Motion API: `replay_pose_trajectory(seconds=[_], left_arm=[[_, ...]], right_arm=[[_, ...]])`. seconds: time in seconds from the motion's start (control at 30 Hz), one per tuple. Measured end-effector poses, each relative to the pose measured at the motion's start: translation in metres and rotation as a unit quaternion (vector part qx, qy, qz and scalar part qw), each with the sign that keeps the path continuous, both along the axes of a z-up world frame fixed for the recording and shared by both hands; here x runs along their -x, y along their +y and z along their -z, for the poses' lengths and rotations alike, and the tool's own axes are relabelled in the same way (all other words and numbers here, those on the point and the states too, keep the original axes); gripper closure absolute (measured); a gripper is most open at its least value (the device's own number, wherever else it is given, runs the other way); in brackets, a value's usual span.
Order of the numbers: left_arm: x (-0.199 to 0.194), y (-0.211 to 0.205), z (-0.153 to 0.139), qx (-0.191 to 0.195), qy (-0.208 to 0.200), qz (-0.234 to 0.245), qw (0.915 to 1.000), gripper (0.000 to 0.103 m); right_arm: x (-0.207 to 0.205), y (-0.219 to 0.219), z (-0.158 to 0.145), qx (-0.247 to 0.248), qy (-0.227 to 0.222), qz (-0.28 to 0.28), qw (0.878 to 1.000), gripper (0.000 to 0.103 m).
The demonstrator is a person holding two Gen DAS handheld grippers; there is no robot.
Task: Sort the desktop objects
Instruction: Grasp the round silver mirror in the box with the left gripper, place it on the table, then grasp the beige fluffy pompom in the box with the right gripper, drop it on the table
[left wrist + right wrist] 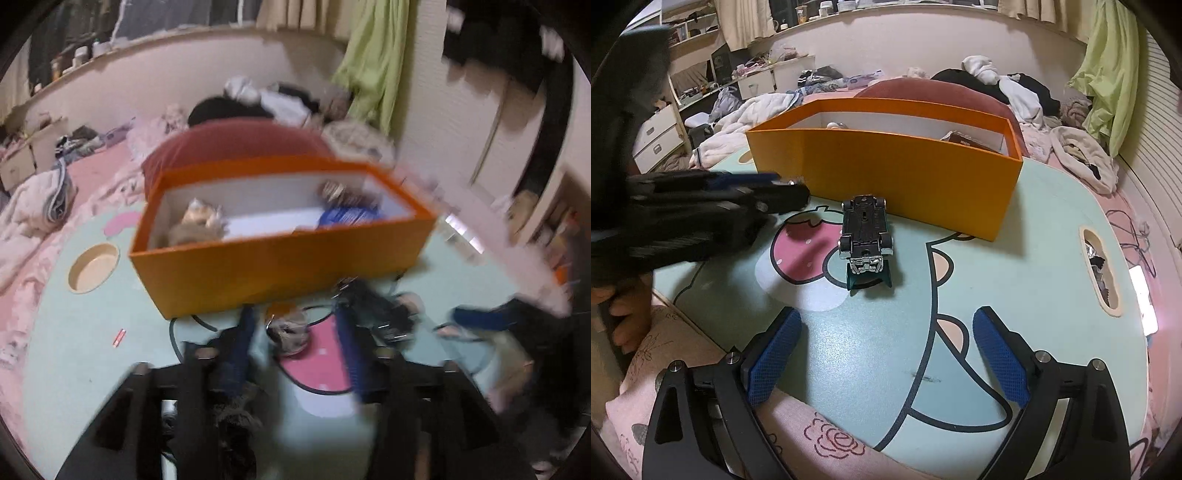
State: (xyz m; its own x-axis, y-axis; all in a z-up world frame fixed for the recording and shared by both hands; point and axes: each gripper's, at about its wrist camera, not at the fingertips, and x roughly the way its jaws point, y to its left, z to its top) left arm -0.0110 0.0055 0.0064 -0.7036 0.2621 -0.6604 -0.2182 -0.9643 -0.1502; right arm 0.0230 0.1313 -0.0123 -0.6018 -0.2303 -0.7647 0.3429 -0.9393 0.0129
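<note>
Pale green cartoon-printed tabletop; open orange cardboard box at its far side, already holding a few items. Small upturned toy car, black chassis and chrome ends, lies just before the box wall, long axis toward the box. Left gripper, blurred, is nearer, coming from the car's left, jaws partly open, empty. Right gripper hovers wide, empty.

The orange box looks like matt cardboard. The toy car shows a black plastic underside with glossy chrome ends. The bench has a smooth printed top.
</note>
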Motion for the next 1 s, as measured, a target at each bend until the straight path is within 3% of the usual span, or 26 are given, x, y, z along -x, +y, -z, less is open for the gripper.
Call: replay_pose_trajectory(seconds=[0.1,0.17,0.27,0.43,0.5,0.57,0.63,0.73,0.8,0.87,1.0], left_arm=[[-0.022,-0.024,-0.021,-0.039,0.050,-0.033,0.9974,0.005],[-0.032,-0.038,-0.021,-0.026,0.051,-0.042,0.9975,0.004],[-0.045,-0.058,-0.008,0.032,0.031,-0.051,0.9977,0.004],[-0.042,-0.066,0.021,-0.006,-0.018,-0.024,0.9995,0.004],[-0.036,-0.056,0.028,-0.002,-0.017,-0.032,0.9994,0.004],[-0.036,-0.043,0.029,0.015,-0.015,-0.022,0.9995,0.004],[-0.034,-0.028,0.030,0.037,-0.022,-0.011,0.9990,0.004],[-0.038,-0.018,0.031,0.073,-0.014,-0.012,0.9972,0.003],[-0.043,-0.017,0.031,0.072,-0.005,-0.008,0.9974,0.003],[-0.045,-0.021,0.032,0.066,-0.006,-0.011,0.9977,0.001],[-0.046,-0.026,0.029,0.063,0.001,-0.014,0.9979,0.001]], right_arm=[[0.000,-0.001,0.000,-0.001,-0.001,0.001,1.000,0.009],[0.000,-0.001,0.000,-0.001,-0.001,0.001,1.000,0.009],[0.000,0.000,0.000,0.001,-0.001,0.001,1.000,0.009],[-0.005,0.007,-0.006,0.015,0.019,0.019,1.000,0.009],[-0.017,0.011,-0.024,0.048,0.061,0.000,0.997,0.015],[-0.022,0.011,-0.044,0.075,0.093,-0.023,0.993,0.028],[-0.016,-0.001,-0.068,0.102,0.100,-0.049,0.989,0.032],[0.018,-0.024,-0.095,0.138,0.058,-0.080,0.985,0.032],[0.057,-0.041,-0.103,0.171,-0.011,-0.084,0.982,0.032],[0.103,-0.063,-0.097,0.172,-0.095,-0.063,0.978,0.032],[0.165,-0.093,-0.071,0.153,-0.167,-0.006,0.974,0.032]])
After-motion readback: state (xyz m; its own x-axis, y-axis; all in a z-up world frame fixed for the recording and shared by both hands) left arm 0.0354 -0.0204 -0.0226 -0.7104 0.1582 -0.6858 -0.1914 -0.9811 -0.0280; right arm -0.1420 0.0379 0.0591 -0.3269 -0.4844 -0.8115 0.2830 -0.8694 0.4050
